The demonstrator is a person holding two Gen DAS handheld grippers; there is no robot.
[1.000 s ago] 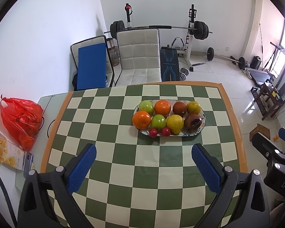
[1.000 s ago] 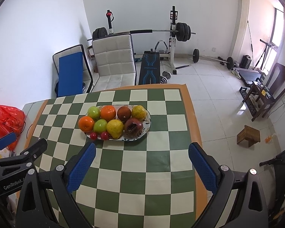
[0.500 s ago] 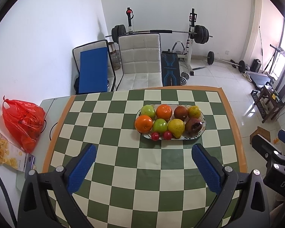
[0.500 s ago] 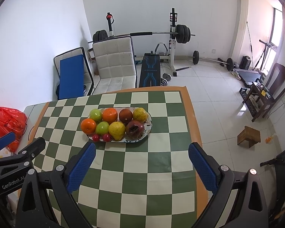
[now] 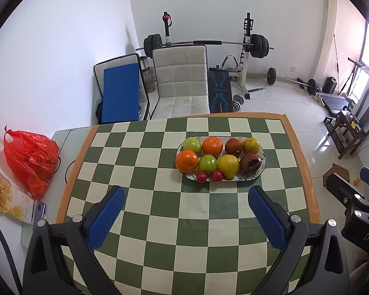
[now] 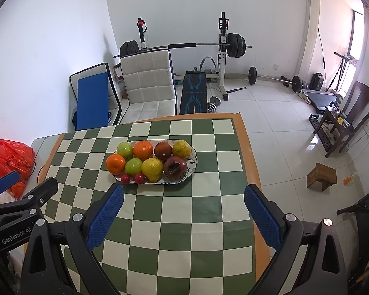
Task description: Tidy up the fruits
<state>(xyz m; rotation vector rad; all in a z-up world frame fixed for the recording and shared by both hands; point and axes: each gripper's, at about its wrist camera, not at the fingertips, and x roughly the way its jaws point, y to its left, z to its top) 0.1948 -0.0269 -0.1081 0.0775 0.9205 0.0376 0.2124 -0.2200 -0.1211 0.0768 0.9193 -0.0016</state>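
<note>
An oval patterned plate [image 5: 262, 169] [image 6: 193, 169] sits on the checkered tablecloth, holding two oranges [image 5: 187, 161], two green apples [image 5: 207, 163], a yellow pear [image 5: 228, 166], a dark pomegranate [image 5: 251, 163], a brown fruit [image 5: 233, 146], a yellow-green fruit [image 5: 251, 145] and two small red fruits [image 5: 201, 177]. My left gripper [image 5: 187, 217] is open and empty, held above the table short of the plate. My right gripper [image 6: 184, 217] is open and empty, also short of the plate. Each gripper shows at the edge of the other's view.
A red plastic bag [image 5: 29, 157] and a snack box [image 5: 7, 198] lie left of the tablecloth [image 5: 160, 221]. A white chair [image 5: 180, 81] and a blue-padded chair [image 5: 120, 91] stand behind the table. Weight bench, barbells and a small wooden stool [image 6: 321, 175] are on the floor beyond.
Both grippers have drawn back and up from the plate, so the plate looks smaller and farther. Both stay open and empty. The fruits have not moved.
</note>
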